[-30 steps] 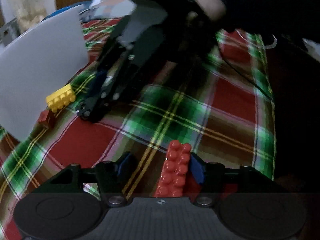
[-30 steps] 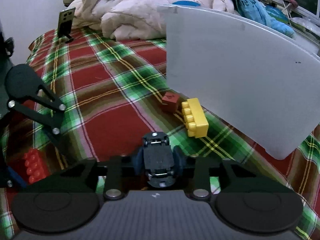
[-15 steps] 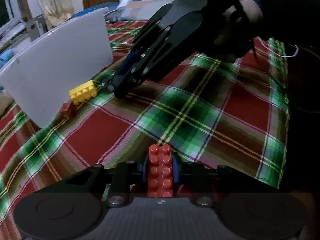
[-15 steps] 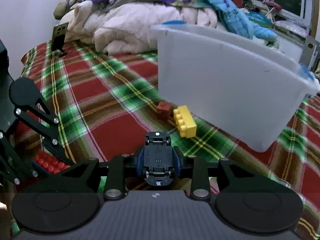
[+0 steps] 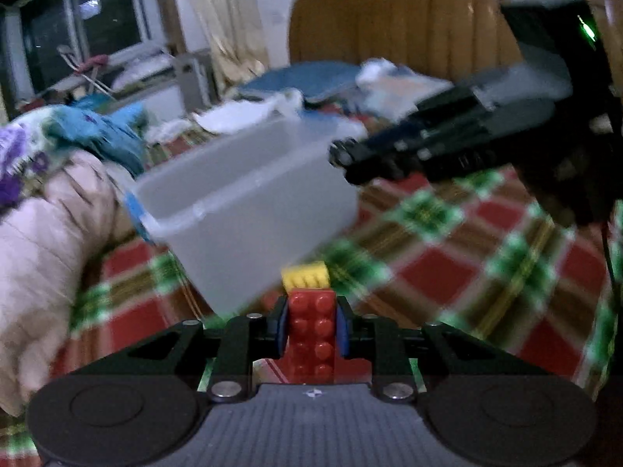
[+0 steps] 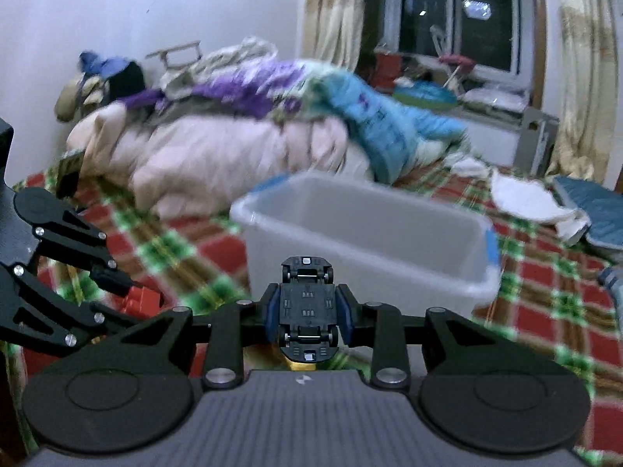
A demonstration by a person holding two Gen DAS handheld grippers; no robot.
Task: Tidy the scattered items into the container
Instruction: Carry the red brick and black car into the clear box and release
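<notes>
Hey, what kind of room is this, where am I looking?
Most likely a bedroom: a plaid bedspread under the white bin, a heap of quilts, a wooden headboard, and a curtained window.

Plaid bed (image 6: pixel 545 272): bin (image 6: pixel 366 233), yellow brick (image 5: pixel 305 275)

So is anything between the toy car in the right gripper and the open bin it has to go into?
Nothing visible. The right gripper holds the toy car just short of the bin's near wall, and the opening beyond looks unobstructed.
</notes>
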